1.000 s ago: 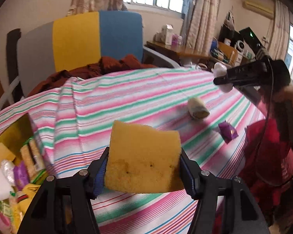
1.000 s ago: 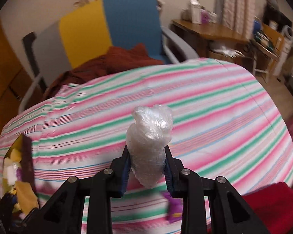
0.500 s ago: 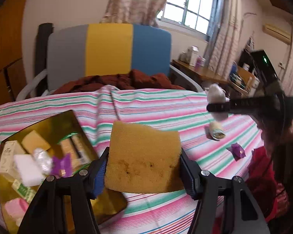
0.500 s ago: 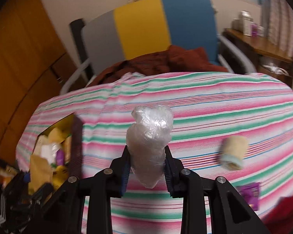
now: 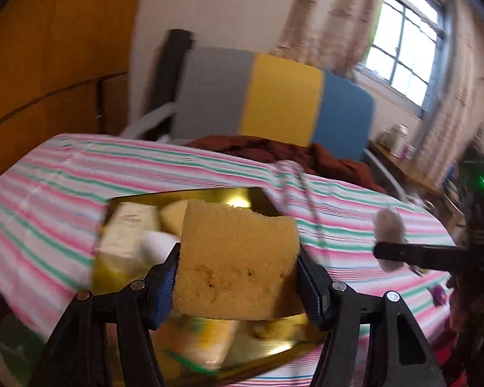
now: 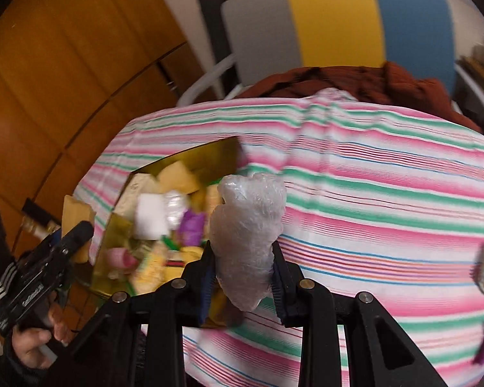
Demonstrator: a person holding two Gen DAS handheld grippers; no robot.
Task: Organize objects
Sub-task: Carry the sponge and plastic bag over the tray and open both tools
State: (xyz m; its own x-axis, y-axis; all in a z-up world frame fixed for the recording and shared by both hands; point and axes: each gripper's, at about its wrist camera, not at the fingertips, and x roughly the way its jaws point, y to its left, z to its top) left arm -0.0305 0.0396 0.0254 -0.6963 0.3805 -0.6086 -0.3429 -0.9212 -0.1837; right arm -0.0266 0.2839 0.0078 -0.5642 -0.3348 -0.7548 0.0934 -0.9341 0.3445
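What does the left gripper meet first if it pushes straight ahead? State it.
Probably the gold tray and the items piled in it: the left gripper, shut on the yellow sponge, points at the tray. Motion blur leaves depth unclear.

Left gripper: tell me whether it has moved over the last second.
Yes. The left gripper, shut on the sponge, has swung left: the gold box now sits behind the sponge, not at frame's left edge.

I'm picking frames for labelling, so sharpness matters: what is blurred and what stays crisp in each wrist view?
Left wrist view: the yellow sponge in the left gripper is crisp; the gold box and striped tablecloth smear with motion. Right wrist view: the plastic-wrap bundle is sharp; the box contents and tablecloth edges are streaked.
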